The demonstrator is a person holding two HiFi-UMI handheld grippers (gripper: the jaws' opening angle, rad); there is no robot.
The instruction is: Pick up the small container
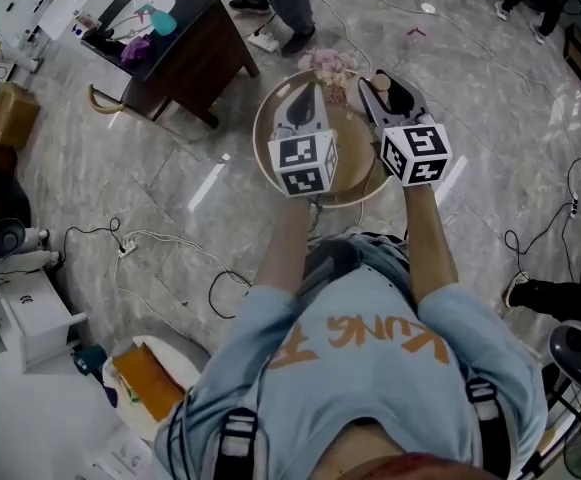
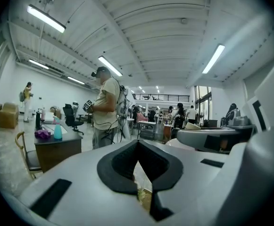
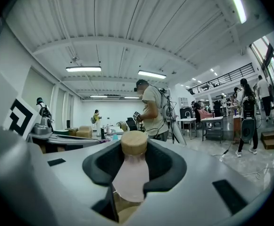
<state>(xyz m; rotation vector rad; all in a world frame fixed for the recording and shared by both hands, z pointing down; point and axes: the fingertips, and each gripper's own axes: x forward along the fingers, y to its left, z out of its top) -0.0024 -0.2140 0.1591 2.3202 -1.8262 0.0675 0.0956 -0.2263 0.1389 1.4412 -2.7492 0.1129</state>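
One small container [image 3: 131, 171], base hidden, sits in the right hand-held gripper [image 3: 133, 149].

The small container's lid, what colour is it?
The lid is light wooden tan; right gripper view shows it best.

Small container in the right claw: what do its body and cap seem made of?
Pale pink bottle-shaped small container: frosted plastic or glass, judging by its matte, softly translucent body. Its round tan cap: probably wood or bamboo, matte, light brown.
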